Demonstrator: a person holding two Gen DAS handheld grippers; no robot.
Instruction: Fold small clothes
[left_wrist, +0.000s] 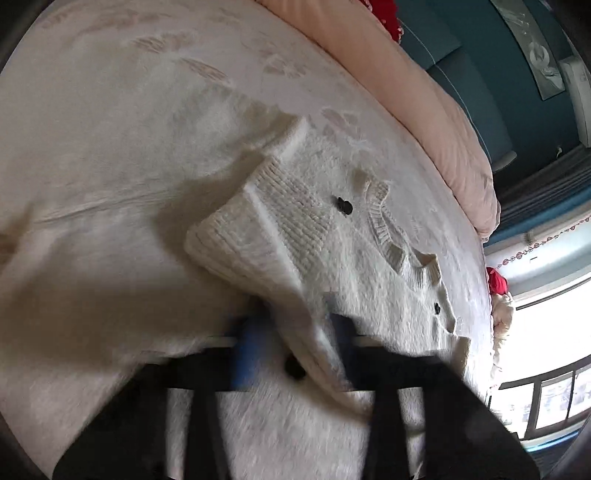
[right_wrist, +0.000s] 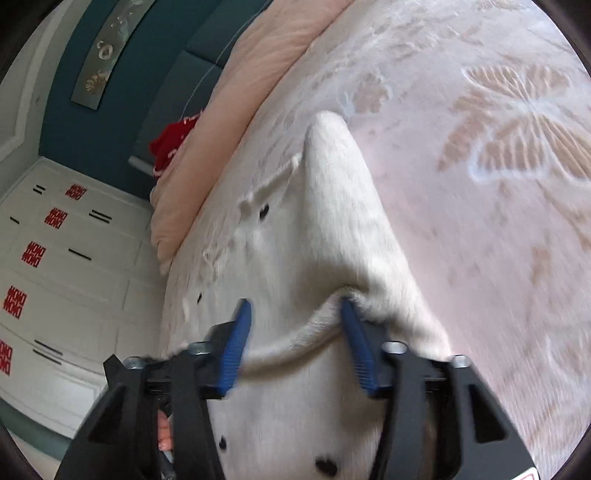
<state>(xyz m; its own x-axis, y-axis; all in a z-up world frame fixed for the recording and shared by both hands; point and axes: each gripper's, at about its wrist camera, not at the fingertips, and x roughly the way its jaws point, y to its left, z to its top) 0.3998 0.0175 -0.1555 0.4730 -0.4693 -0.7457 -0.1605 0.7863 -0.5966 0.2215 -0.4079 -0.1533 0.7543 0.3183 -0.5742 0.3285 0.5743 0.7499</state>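
A fluffy white sweater with black buttons and ribbed edges lies on the bed. In the left wrist view its ribbed hem is raised off the cover and casts a shadow. My left gripper is blurred, and a thick fold of the sweater runs between its fingers, which look closed on it. In the right wrist view the sweater rises in a ridge to a peak. My right gripper stands open, its blue pads apart. The fabric bunches against the right pad, and the left pad is free.
The bed cover is pale pink with a butterfly pattern. A peach quilt lies rolled along the bed's far edge, with a red item beside it. White drawers stand by the bed. A bright window is on one side.
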